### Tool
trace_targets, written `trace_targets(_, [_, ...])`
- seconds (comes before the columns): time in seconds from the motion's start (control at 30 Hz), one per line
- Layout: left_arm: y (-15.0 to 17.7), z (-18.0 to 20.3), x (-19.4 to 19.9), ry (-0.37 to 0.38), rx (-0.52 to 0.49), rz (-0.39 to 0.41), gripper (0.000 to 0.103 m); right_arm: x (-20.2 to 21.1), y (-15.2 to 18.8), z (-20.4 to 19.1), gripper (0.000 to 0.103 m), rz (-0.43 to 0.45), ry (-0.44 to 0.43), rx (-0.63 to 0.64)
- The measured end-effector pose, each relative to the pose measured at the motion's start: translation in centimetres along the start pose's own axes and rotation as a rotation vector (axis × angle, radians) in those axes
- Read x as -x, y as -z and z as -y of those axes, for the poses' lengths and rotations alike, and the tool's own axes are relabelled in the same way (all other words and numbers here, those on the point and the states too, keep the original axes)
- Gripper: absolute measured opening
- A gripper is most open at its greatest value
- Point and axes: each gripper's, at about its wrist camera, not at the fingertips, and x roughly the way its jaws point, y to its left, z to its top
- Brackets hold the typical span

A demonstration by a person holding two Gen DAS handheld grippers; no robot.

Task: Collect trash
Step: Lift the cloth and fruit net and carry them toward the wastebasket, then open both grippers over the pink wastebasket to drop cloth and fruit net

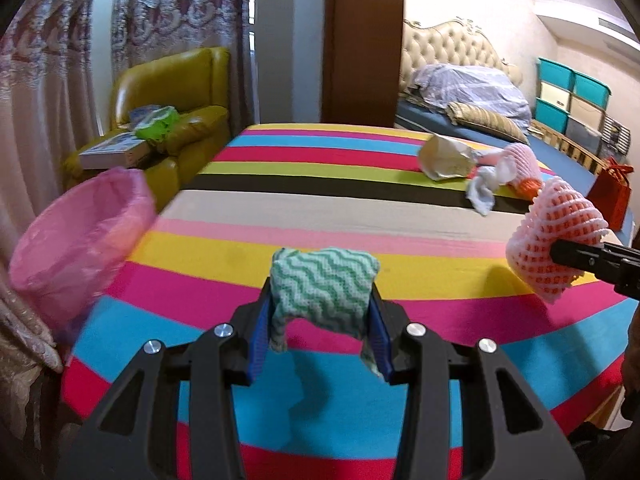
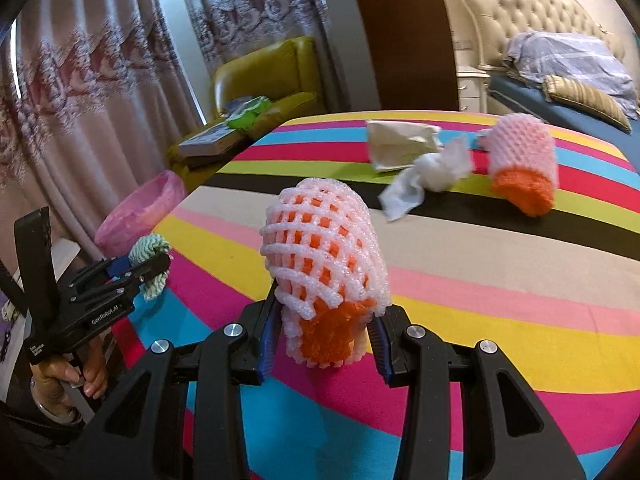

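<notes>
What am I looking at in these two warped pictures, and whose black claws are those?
There is no robot here: a person holds a hand-operated gripper in each hand, and a wide-angle camera on each looks forward along its two fingers. In the left camera's picture, the left gripper is clamped on a green-and-white zigzag cloth. In the right camera's picture, the right gripper is clamped on a pink foam fruit net with orange foam inside. Each gripper also shows at the edge of the other's picture. Both are above a striped table, where a crumpled paper bag, a white tissue and a second foam net lie. A pink-lined bin stands beside the table's left edge.
</notes>
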Motion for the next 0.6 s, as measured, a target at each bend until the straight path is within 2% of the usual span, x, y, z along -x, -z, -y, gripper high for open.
trace_targets(0.27, [-0.4,-4.6,2.6,-0.063,0.040,0.077,0.042,-1.4,-1.1,-4.2,0.039,-0.015,-0.031,0.107])
trace_targets(0.6, [-1.1,-10.5,4.1,-0.113,0.095,0.110,0.042,-5.5,-3.8,-10.0,0.039,-0.046,-0.100,0.232])
